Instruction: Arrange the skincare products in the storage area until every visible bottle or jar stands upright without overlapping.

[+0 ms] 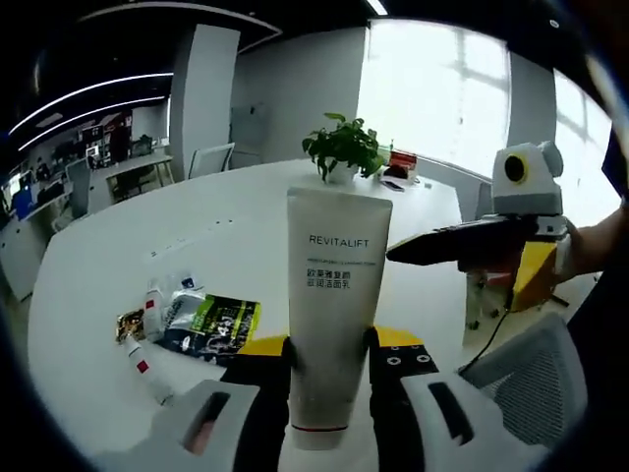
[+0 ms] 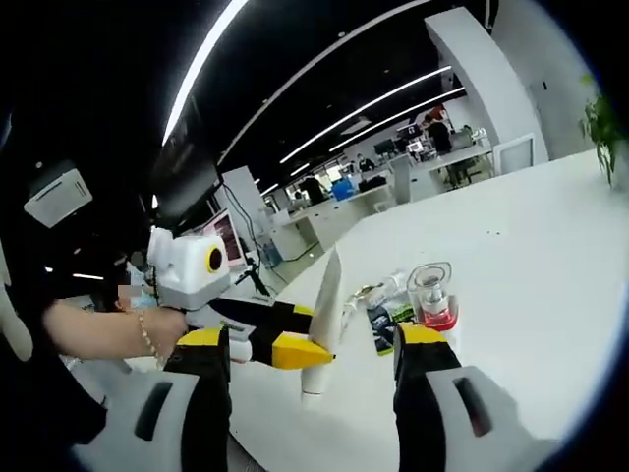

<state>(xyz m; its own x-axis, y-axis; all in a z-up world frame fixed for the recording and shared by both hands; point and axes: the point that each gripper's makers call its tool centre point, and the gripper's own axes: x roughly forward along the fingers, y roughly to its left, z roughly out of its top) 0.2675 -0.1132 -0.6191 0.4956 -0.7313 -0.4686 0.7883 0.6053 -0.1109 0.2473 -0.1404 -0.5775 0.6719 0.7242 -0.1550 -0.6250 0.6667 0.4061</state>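
Observation:
A white REVITALIFT tube [image 1: 335, 285] stands cap-down and upright between my left gripper's [image 1: 330, 356] jaws, which are shut on its lower part above the white table [image 1: 108, 256]. In the right gripper view the same tube [image 2: 327, 295] shows edge-on, held by the left gripper [image 2: 313, 351] coming in from the left. My right gripper [image 2: 314, 344] is open, its jaws wide apart and empty. It reaches in from the right [image 1: 408, 251], its tip close beside the tube. A small glass bottle with pink liquid [image 2: 433, 295] stands upright on the table.
Sachets [image 1: 211, 322] and a small tube [image 1: 145, 362] lie flat at the table's left. A potted plant [image 1: 343, 147] and a red item [image 1: 401, 159] stand at the far edge. A mesh chair [image 1: 526, 379] is near right. A person's hand [image 2: 147, 334] holds the left gripper.

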